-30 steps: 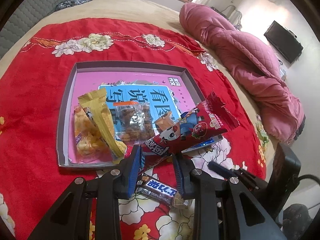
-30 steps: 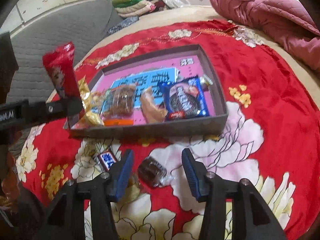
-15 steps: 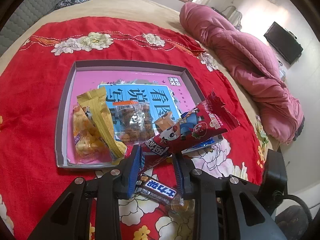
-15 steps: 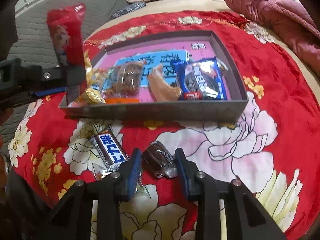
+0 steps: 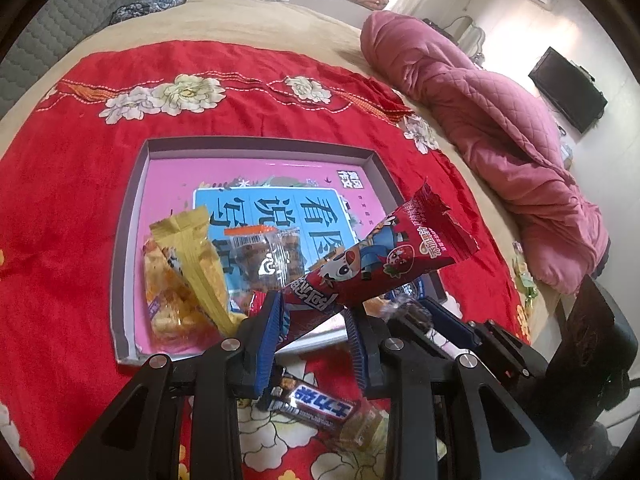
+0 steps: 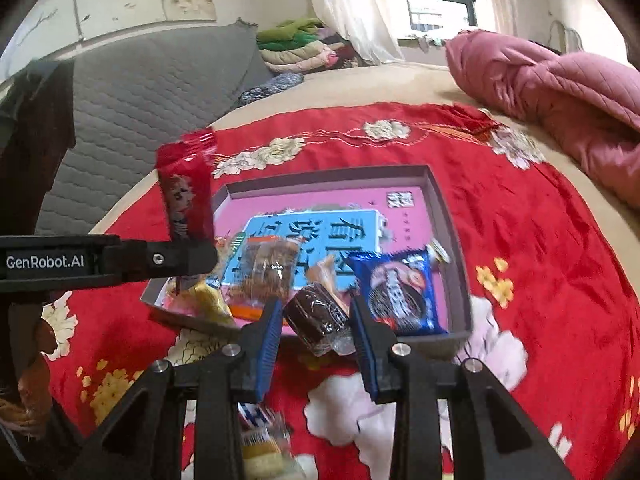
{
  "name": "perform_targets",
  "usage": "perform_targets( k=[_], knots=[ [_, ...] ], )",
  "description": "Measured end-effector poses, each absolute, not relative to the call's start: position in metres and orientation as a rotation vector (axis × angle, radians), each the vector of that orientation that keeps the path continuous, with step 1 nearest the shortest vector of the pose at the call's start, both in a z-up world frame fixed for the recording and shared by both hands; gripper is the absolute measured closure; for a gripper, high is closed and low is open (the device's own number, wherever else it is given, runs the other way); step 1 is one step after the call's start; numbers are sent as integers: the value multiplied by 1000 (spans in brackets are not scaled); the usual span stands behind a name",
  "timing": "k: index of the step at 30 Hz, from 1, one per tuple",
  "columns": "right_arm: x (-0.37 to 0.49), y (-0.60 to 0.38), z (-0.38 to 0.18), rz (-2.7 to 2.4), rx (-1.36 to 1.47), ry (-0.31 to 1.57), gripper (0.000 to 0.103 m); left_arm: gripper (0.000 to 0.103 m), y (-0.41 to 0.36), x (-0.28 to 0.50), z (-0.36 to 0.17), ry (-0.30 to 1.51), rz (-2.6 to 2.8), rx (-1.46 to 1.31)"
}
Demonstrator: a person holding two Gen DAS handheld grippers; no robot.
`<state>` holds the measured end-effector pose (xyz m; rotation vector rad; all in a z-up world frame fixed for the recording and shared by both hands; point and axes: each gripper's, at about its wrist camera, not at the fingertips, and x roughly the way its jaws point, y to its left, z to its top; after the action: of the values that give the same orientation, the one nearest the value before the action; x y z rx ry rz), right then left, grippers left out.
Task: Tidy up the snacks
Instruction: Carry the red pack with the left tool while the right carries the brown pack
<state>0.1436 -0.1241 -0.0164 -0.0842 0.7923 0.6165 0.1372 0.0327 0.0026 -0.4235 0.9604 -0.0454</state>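
My left gripper [image 5: 314,312] is shut on a long red snack packet [image 5: 380,256] and holds it above the near edge of the grey tray [image 5: 128,240]; the packet also shows in the right wrist view [image 6: 186,188]. My right gripper [image 6: 314,320] is shut on a small brown wrapped cake [image 6: 318,316], lifted off the cloth near the tray's front wall [image 6: 460,280]. The tray holds a yellow packet [image 5: 192,264], a clear packet of brown snacks [image 5: 266,256] and a blue cookie packet [image 6: 400,292]. A blue-and-white chocolate bar [image 5: 320,404] lies on the cloth below my left gripper.
The tray sits on a red flowered cloth [image 5: 60,200] spread over a beige bed. A pink quilt [image 5: 500,120] is bunched at the right. A grey padded headboard [image 6: 140,92] and folded bedding [image 6: 296,48] lie beyond the cloth.
My right gripper has closed on the brown cake and lifted it off the cloth toward the tray. My left gripper has kept the red packet over the tray's near edge.
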Motion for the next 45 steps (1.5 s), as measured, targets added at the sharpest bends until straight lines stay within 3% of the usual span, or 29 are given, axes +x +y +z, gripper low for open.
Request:
perform_targets(
  k=[45],
  knots=[
    [157,-105,-43,641,-155,805,67,69,37,155,-33,1058,0,-422]
  ],
)
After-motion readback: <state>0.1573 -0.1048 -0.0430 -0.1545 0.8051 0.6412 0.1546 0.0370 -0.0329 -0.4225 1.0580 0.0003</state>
